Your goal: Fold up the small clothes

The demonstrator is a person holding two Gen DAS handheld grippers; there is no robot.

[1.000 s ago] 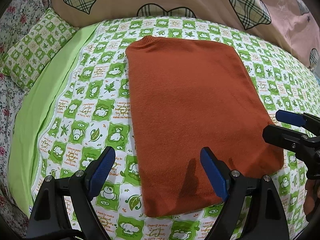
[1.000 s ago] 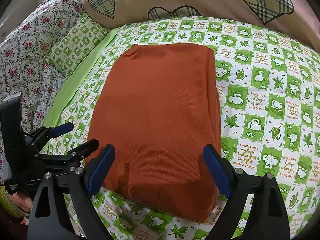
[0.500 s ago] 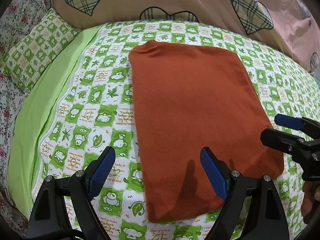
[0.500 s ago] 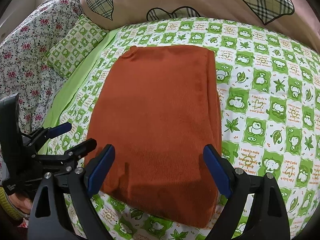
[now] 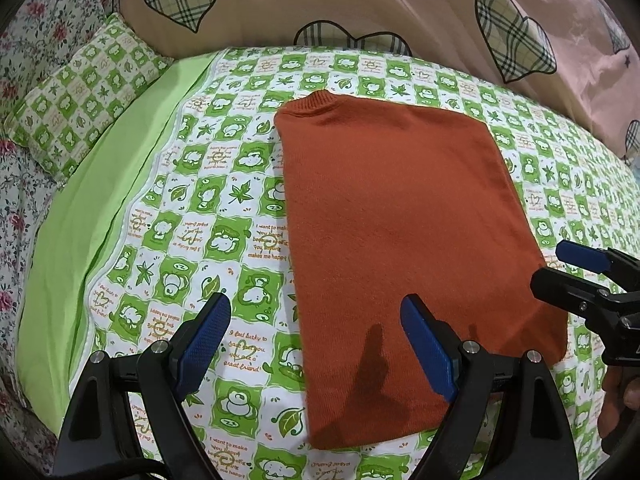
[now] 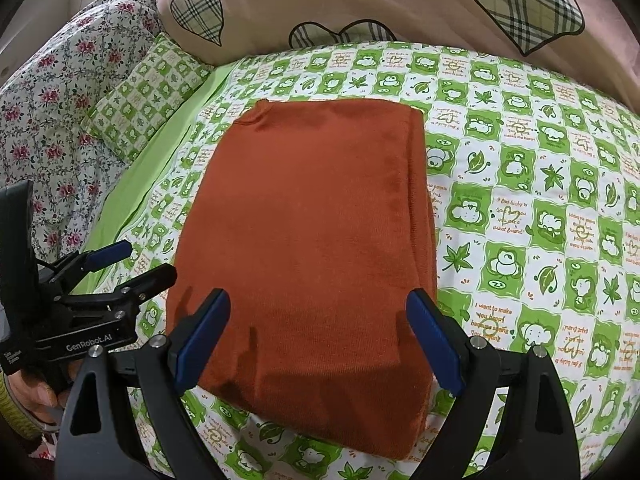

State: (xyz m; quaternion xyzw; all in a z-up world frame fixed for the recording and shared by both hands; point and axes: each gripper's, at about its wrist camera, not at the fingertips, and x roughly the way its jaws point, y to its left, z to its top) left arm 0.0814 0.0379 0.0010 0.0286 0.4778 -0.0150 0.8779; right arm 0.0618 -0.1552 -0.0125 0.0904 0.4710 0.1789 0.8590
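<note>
Bare green-checked bedsheet lies open left and right of the folded orange sweater, while the pink heart-print duvet walls off the far side and a checked pillow blocks the far-left corner.

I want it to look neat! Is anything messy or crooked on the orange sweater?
Nothing stands out. The orange sweater lies flat on the green checked sheet, folded into a tidy rectangle with straight edges; only its collar bumps up at one far corner. Both hand-held grippers are open and touch nothing.
</note>
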